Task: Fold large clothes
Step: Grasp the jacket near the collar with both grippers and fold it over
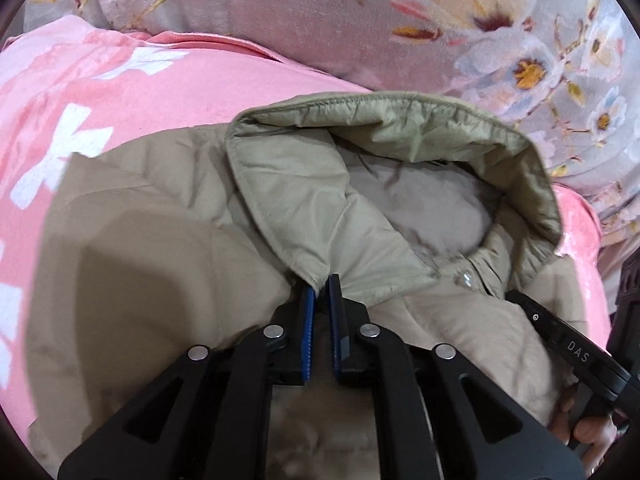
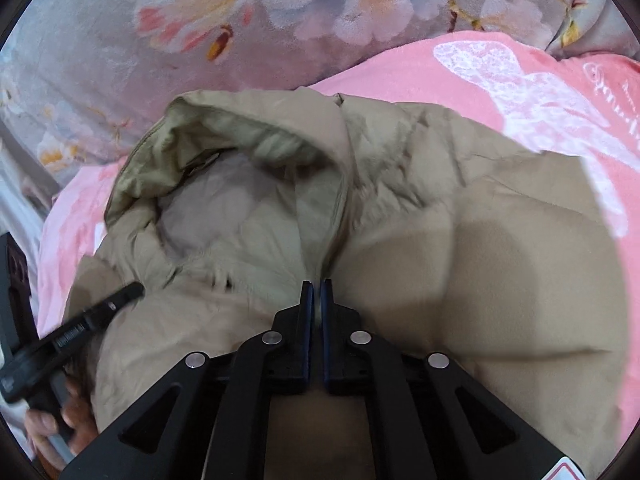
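Observation:
A beige padded jacket (image 1: 168,240) with a hood (image 1: 360,184) lies on a pink bedspread (image 1: 100,92). My left gripper (image 1: 322,284) is shut on the corner of the hood's front edge. The right gripper's body (image 1: 560,344) shows at the lower right of the left wrist view, past a metal snap (image 1: 466,279). In the right wrist view the jacket (image 2: 480,260) fills the middle, hood (image 2: 224,168) to the left. My right gripper (image 2: 317,286) is shut on a fold of jacket fabric below the hood. The left gripper's body (image 2: 80,324) shows at the lower left.
A grey blanket with large flowers (image 1: 500,52) lies bunched beyond the jacket, also in the right wrist view (image 2: 200,32). The pink bedspread with white print (image 2: 540,92) extends to the right. A hand (image 2: 52,420) holds the left gripper's handle.

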### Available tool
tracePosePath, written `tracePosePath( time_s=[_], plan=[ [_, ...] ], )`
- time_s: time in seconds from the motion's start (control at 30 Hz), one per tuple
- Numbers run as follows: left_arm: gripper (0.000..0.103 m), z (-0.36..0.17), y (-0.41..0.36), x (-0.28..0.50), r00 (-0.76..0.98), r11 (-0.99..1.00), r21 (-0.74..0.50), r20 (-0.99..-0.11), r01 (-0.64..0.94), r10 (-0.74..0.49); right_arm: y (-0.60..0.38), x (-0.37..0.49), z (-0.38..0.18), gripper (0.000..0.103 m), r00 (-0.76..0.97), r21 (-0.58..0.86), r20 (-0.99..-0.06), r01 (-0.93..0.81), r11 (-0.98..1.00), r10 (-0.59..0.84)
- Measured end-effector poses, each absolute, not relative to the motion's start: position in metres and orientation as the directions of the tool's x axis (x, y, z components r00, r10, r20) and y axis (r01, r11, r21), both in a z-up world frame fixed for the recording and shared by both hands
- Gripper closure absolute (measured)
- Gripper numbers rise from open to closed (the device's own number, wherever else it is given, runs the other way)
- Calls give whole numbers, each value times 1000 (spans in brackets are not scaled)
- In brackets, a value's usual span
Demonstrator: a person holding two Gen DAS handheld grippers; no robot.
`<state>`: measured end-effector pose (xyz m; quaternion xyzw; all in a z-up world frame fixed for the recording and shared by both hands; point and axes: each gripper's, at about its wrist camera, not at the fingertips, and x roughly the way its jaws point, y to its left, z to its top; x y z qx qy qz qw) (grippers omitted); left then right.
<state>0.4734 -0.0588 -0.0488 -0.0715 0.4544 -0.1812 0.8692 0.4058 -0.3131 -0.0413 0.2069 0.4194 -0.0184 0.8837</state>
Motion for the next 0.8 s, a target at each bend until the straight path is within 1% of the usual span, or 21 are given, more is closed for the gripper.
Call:
tracePosePath(
  time_s=[0.07,0.13,0.17,0.27,0.33,0.4,0.43,0.5,0.57,0.63,0.67,0.7,0.8],
  plan=[
    [94,-29,-46,464,530,933,-255,-771,253,-354,-314,389,-22,98,651,305,-751,196,932,109],
    [94,-1,-33,464,571,939,-223,-748,263,-338,-316,384,1,98,677,270,-732,188,944,75],
    [94,16,-28,472,604,948,-210,-732,239,-314,-319,387,15,97,698,261,-714,197,945,52],
    [95,46,-28,509,637,958,-223,-716,177,-285,-328,423,55,97,750,309,-661,235,922,30],
    [95,54,-34,543,617,948,-293,-725,122,-304,-332,456,67,97,767,384,-639,249,889,61],
    [95,51,-39,564,601,929,-360,-726,81,-334,-329,487,63,97,758,398,-649,272,876,59],
    [95,45,-46,575,581,927,-369,-740,70,-338,-326,497,58,97,740,384,-670,284,879,54],
    [95,23,-63,587,517,934,-354,-789,58,-331,-316,519,31,97,663,362,-744,291,886,86],
    [95,0,-71,583,467,935,-347,-818,67,-337,-307,514,14,98,617,339,-779,262,904,113],
    [95,-12,-74,569,459,940,-316,-821,130,-339,-299,497,7,99,612,278,-784,203,939,100],
    [95,-15,-75,562,466,945,-289,-822,154,-327,-298,488,3,103,608,239,-790,188,953,78],
    [95,-21,-74,554,477,951,-253,-823,178,-308,-300,480,-1,103,606,215,-793,181,960,63],
    [96,-35,-74,545,474,956,-208,-833,207,-284,-316,470,-12,103,606,209,-794,203,957,45]
  ],
)
